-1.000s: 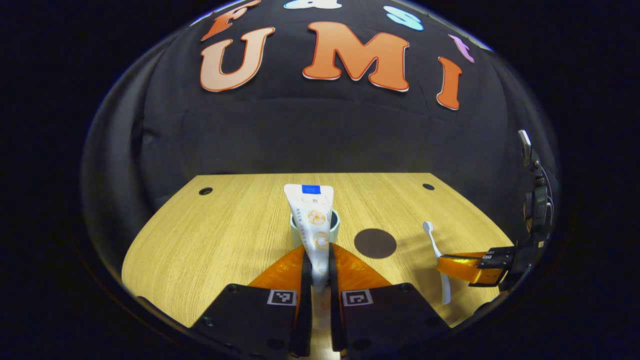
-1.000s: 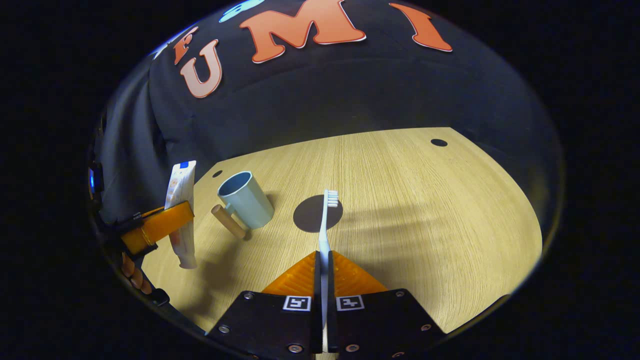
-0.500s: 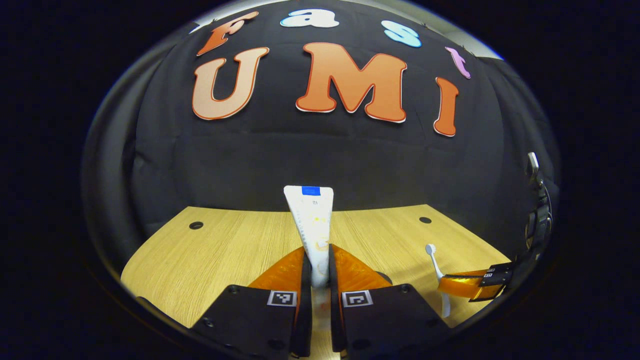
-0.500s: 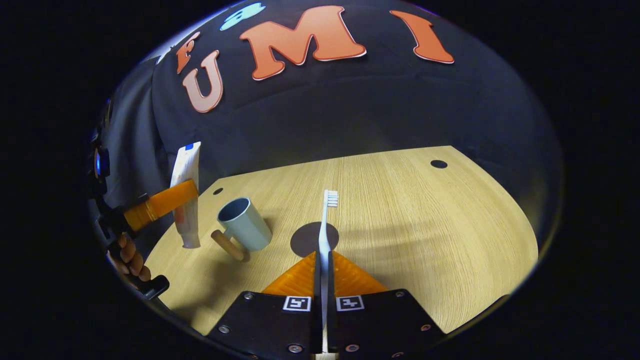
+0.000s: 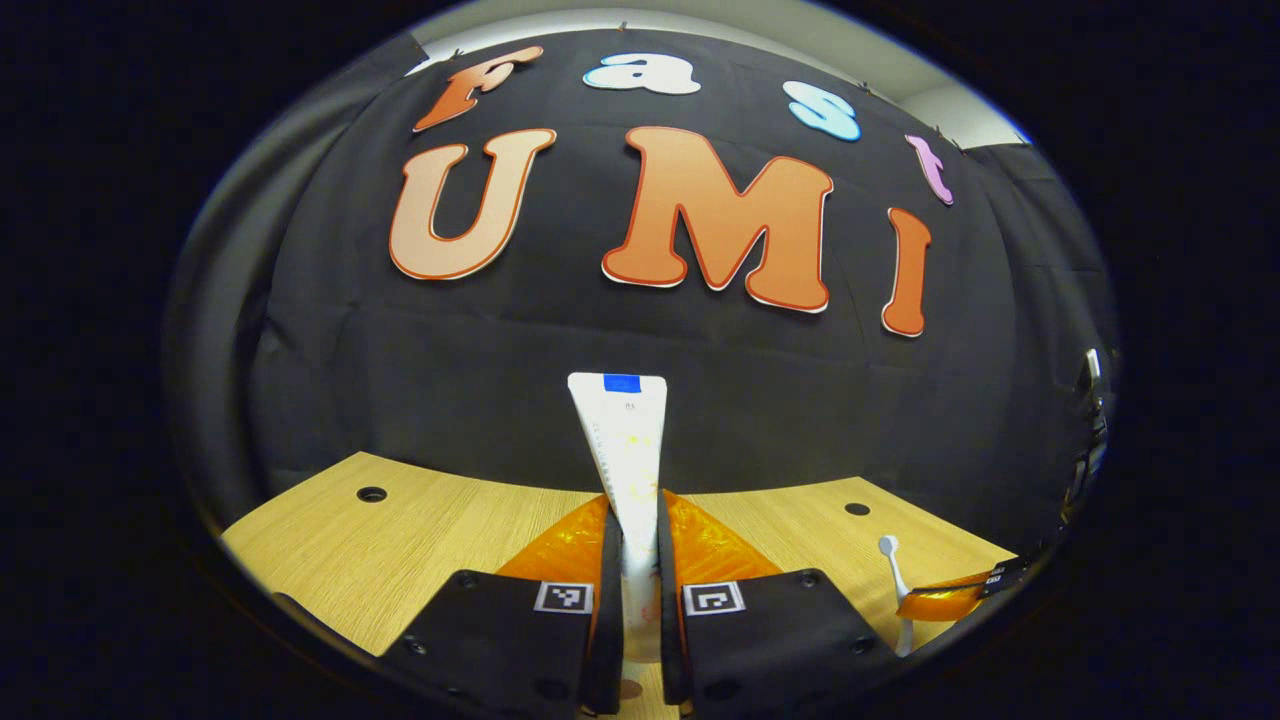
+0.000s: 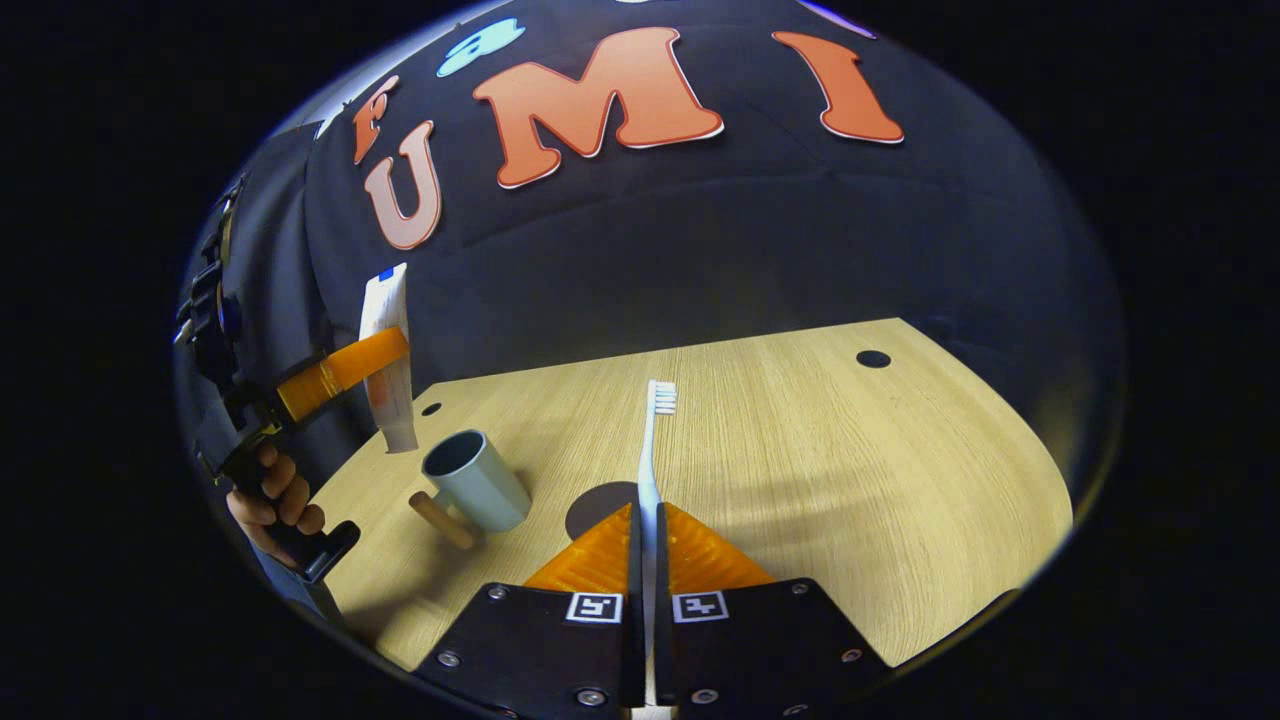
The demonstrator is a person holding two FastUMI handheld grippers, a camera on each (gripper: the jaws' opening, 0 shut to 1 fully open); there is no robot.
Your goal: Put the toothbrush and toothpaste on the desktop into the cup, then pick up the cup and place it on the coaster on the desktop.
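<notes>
My left gripper [image 5: 637,520] is shut on a white toothpaste tube [image 5: 626,440] that stands upright, flat blue-marked end up. In the right gripper view the same left gripper [image 6: 345,368] holds the tube [image 6: 388,330] in the air, cap end down, just above and left of the pale blue cup [image 6: 478,484] with a wooden handle [image 6: 435,518]. My right gripper [image 6: 645,520] is shut on a white toothbrush [image 6: 655,430], bristles pointing away. The dark round coaster [image 6: 595,505] lies on the desktop, partly hidden behind my right fingers. In the left gripper view, the right gripper [image 5: 950,603] with the toothbrush [image 5: 893,575] sits low right.
The wooden desktop [image 6: 850,470] has small dark holes near its far corners [image 6: 873,358]. A hand [image 6: 272,500] grips the left gripper's handle at the left edge. Bare wood stretches to the right of the toothbrush.
My left gripper has risen and tilted upward with the toothpaste, bringing its cap end over the cup. The right gripper has lifted slightly, toothbrush still held.
</notes>
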